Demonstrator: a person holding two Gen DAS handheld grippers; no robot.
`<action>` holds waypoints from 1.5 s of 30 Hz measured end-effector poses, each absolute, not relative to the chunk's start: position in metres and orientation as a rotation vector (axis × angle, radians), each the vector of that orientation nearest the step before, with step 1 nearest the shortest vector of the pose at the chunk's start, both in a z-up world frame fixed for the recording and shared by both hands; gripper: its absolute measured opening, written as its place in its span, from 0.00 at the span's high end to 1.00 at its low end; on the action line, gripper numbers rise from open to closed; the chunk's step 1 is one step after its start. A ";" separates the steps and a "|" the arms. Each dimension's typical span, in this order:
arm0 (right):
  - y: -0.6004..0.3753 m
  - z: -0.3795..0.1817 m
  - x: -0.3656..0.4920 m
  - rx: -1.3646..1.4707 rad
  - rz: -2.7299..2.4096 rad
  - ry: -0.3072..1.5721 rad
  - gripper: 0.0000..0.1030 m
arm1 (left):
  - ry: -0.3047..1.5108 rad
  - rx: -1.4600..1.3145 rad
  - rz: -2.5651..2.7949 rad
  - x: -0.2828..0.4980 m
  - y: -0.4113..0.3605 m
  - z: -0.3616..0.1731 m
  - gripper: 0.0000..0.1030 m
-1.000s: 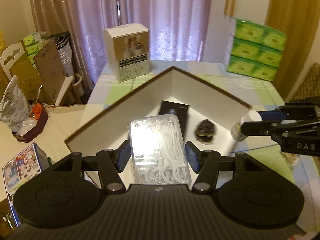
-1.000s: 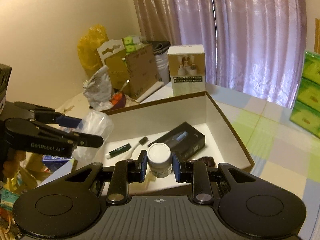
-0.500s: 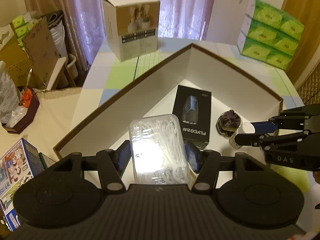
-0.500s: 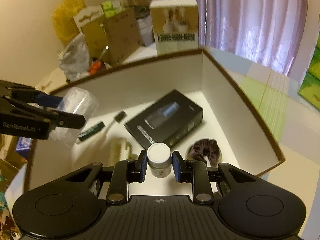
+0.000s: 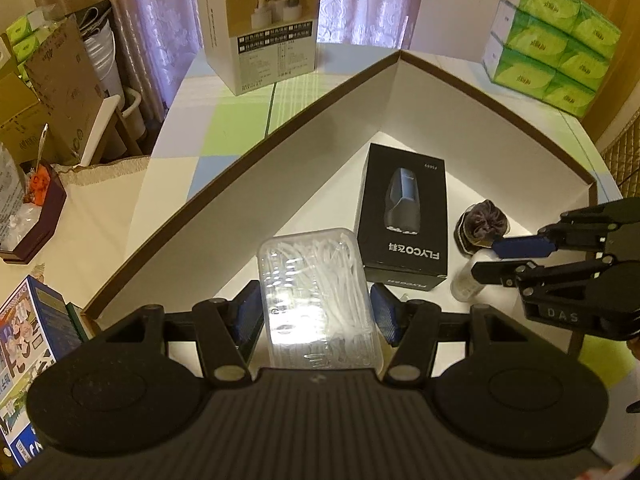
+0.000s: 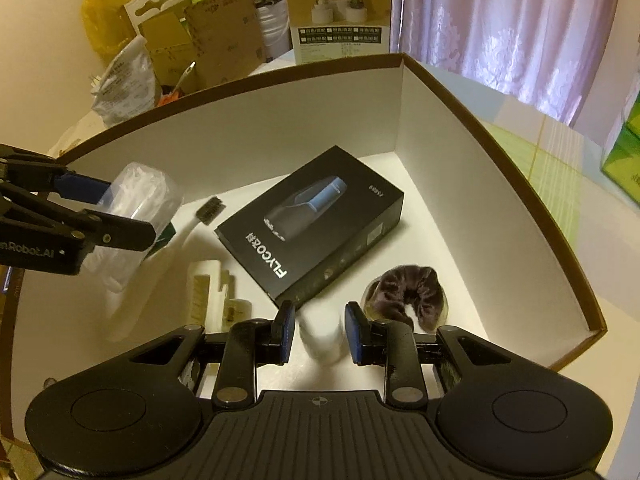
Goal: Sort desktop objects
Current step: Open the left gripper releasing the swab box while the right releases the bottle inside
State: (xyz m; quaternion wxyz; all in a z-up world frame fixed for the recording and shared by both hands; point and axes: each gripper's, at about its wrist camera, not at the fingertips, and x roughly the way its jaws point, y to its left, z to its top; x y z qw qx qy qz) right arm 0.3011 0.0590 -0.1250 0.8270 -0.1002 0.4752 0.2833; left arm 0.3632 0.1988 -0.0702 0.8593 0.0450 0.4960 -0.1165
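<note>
Black box (image 5: 404,216) reads "FLYCO"; right tongs (image 5: 516,258) seemingly "DAS".

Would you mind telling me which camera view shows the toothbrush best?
The right wrist view: the toothbrush lies on the box floor with its dark bristles and white handle showing, beside the black FLYCO box. In the left wrist view I cannot find it; the floss-pick case covers that area.

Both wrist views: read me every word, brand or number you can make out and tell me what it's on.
"FLYCO", with two Chinese characters after it: black box.
"DAS": right gripper body.
"n.Robot.AI", cut off at the frame edge: left gripper body.
Too small or blurred: a small code on the black box, the humidifier carton, the tissue packs.
</note>
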 end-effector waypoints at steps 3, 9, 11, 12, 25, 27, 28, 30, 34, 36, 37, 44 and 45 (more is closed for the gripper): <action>0.058 -0.123 0.300 -0.209 0.584 0.978 0.29 | 1.050 0.093 -0.243 0.366 0.200 -0.074 0.47; 0.054 -0.121 0.300 -0.205 0.592 0.974 0.28 | 1.061 0.100 -0.240 0.373 0.200 -0.081 0.47; 0.052 -0.121 0.301 -0.201 0.586 0.979 0.28 | 1.064 0.100 -0.240 0.374 0.199 -0.083 0.47; 0.052 -0.121 0.301 -0.199 0.584 0.981 0.28 | 1.067 0.100 -0.240 0.375 0.199 -0.084 0.47; 0.051 -0.117 0.300 -0.194 0.585 0.978 0.26 | 1.056 0.131 -0.207 0.384 0.199 -0.090 0.37; 0.051 -0.115 0.298 -0.193 0.591 0.976 0.21 | 1.047 0.144 -0.197 0.383 0.200 -0.088 0.29; 0.051 -0.114 0.297 -0.194 0.597 0.974 0.20 | 1.045 0.145 -0.198 0.382 0.201 -0.087 0.29; 0.051 -0.112 0.295 -0.195 0.603 0.967 0.15 | 1.046 0.140 -0.202 0.381 0.202 -0.085 0.28; 0.052 -0.110 0.292 -0.210 0.604 0.961 0.11 | 1.047 0.143 -0.201 0.376 0.203 -0.083 0.26; 0.052 -0.110 0.290 -0.220 0.601 0.958 0.09 | 1.049 0.140 -0.202 0.374 0.204 -0.082 0.25; 0.051 -0.109 0.289 -0.224 0.599 0.956 0.08 | 1.050 0.138 -0.203 0.372 0.204 -0.082 0.25; 0.049 -0.103 0.285 -0.239 0.593 0.943 0.05 | 1.046 0.131 -0.208 0.359 0.203 -0.074 0.19; 0.048 -0.102 0.284 -0.238 0.593 0.941 0.05 | 1.043 0.131 -0.210 0.357 0.202 -0.072 0.19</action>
